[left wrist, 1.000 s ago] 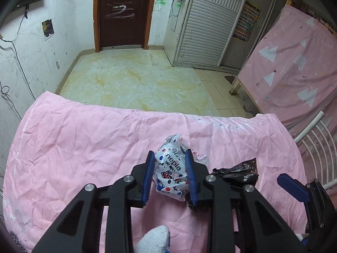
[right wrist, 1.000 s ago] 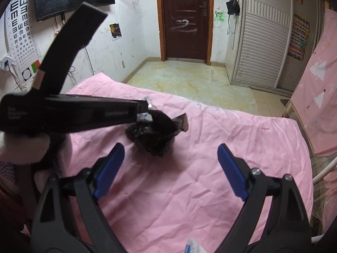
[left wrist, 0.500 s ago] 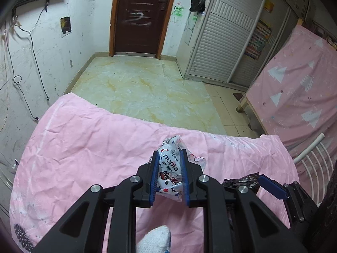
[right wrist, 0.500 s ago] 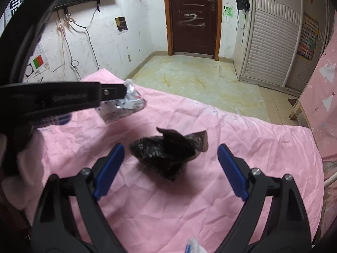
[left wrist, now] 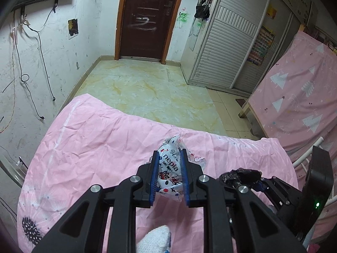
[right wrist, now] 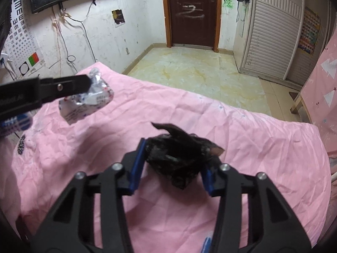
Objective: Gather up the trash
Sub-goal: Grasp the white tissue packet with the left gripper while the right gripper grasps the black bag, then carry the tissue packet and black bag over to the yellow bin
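Note:
A crumpled white wrapper (left wrist: 170, 165) with dots and "nepia" print is pinched between the blue pads of my left gripper (left wrist: 169, 154), which is shut on it. The right wrist view shows this wrapper (right wrist: 88, 103) hanging above the pink bed cover (right wrist: 252, 139) at the left, under the left gripper (right wrist: 87, 83). A crumpled black plastic bag (right wrist: 174, 158) lies on the cover. My right gripper (right wrist: 174, 155) is closing its jaws on it, both pads against its sides. The left wrist view has the black bag (left wrist: 240, 175) low at the right.
A tiled floor (left wrist: 151, 92) lies beyond the bed's far edge, with a dark door (left wrist: 145, 19) and a slatted wardrobe (left wrist: 227, 42) behind. A pink-covered mattress (left wrist: 299, 88) leans at the right beside a white metal rail (left wrist: 307, 154). A hand in a white knit glove (left wrist: 153, 240) shows below.
The left gripper has carried the wrapper up off the cover and away to the left. The right jaws have come in from wide open to the sides of the black bag.

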A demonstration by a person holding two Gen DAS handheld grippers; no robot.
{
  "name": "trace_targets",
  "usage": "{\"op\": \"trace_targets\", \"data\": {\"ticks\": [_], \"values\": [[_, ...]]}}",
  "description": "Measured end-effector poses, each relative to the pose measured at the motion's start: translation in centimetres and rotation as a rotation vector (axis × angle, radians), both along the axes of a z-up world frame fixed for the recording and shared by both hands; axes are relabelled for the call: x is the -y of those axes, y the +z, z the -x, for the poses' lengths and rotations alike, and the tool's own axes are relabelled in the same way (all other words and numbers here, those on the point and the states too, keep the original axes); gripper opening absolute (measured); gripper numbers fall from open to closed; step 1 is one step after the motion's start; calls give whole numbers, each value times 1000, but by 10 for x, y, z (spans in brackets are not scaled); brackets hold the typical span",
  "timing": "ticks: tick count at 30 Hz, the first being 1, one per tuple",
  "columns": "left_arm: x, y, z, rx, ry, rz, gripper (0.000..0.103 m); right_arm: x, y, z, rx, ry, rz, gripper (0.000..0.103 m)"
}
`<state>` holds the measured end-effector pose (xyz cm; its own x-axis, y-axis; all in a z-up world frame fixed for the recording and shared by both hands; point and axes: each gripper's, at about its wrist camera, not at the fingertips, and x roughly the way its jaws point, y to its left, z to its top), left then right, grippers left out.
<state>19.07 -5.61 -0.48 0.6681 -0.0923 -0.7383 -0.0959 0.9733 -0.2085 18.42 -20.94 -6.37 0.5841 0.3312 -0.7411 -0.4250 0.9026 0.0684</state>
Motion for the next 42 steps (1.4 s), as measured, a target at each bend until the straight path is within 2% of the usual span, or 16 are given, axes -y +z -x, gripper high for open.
{"op": "trace_targets", "data": {"ticks": [4,21,42], "values": [[4,4,9,11,-6,-11,10,5,5,4,18,-13,-15,37],[36,25,46,57,-53,-53,10,46,44,46,124,-87,-101,37],[125,37,77,82,-178,-117,10,158,69,101,234,-281,-240,38]]}}
